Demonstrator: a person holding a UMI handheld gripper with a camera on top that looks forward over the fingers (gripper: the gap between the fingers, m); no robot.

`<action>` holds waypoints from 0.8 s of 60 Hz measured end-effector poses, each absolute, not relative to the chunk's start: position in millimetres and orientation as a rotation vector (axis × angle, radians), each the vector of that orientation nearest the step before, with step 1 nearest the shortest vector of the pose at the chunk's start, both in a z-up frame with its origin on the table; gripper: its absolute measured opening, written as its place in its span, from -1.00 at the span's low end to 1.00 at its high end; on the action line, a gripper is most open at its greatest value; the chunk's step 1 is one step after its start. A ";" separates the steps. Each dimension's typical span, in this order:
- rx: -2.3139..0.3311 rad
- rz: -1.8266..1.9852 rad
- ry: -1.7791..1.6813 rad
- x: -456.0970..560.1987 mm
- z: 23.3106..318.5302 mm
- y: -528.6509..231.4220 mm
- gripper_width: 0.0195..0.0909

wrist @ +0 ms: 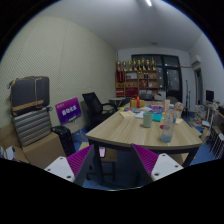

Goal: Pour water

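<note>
Approach step: gripper [113,163] fingers spread, empty, far from the cups [148,118] on the wooden table [120,132]; next, close in

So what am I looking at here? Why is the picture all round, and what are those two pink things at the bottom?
This is one picture, taken by a little camera that rides on a hand-held gripper. A person carries that tool around; there is no robot arm. The lens sees very wide, so the room looks round and bent.

The two pink things are the pads on the tool's two fingers. They point forward, like the tips of tongs. They stand apart, so it is open, and nothing is held between them.

Beyond the fingers is a wooden table. On it stand a green cup and a clear cup, with more small things farther back that are too small to name. A black office chair sits beside the table, and shelves line the far wall. The job is pouring water, and nothing has been picked up yet.
</note>
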State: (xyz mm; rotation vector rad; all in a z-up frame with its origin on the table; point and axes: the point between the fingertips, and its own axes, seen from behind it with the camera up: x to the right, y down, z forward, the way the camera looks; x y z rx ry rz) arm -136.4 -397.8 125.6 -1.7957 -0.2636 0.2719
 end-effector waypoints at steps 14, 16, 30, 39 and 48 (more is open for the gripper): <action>-1.801 0.284 -0.287 -111.2 135.2 -396.3 0.77; -1.797 0.282 -0.289 -105.5 136.5 -394.1 0.78; -1.709 0.200 -0.267 -47.2 138.8 -348.7 0.77; -1.692 0.104 -0.177 26.0 128.1 -285.6 0.77; -1.691 0.140 -0.012 92.5 114.0 -220.2 0.77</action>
